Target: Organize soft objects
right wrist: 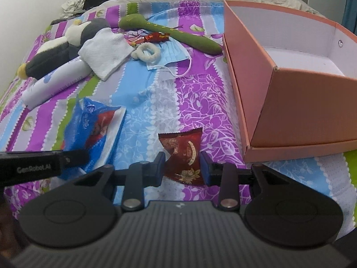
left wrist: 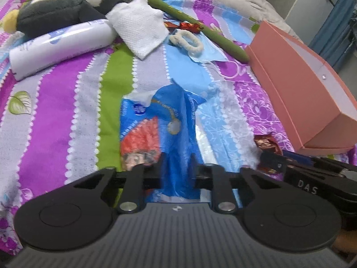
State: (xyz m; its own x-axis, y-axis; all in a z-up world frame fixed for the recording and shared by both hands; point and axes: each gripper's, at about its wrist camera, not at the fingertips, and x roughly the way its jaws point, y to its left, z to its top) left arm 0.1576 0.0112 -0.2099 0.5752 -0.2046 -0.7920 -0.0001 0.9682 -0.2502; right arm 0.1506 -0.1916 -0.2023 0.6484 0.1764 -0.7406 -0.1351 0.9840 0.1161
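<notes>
Nearest the right wrist view, the right gripper (right wrist: 183, 166) has its two blue pads clamped on a dark red snack packet (right wrist: 183, 156), which stands pinched between them low in the centre of the frame. At lower left of the same view the left gripper (right wrist: 73, 156) reaches in sideways, its tip against a blue tissue pack (right wrist: 96, 122) with a red picture on it.

From the left wrist view, the left gripper (left wrist: 177, 167) is clenched on that blue tissue pack (left wrist: 156, 125); the plastic bunches up between the fingers at the bottom centre.

Everything lies on a bedspread (right wrist: 196, 102) striped purple, blue, green and grey. At right stands an open pink box (right wrist: 290, 102) with a white inside; what I can see of its floor is bare, though the near wall hides part of it. It sits in a shallow pink lid or tray of the same colour.

Toward the upper left lie the remaining soft things: a grey and white plush toy (right wrist: 67, 44), a white roll (right wrist: 55, 82) just in front of it, and a white cloth (right wrist: 107, 53) overlapping the roll's end. Beside the cloth is a cream scrunchie (right wrist: 147, 53) resting on a blue face mask (right wrist: 171, 53). Behind them stretches a long green plush (right wrist: 174, 33), with a small red wrapper (right wrist: 156, 37) against it.
</notes>
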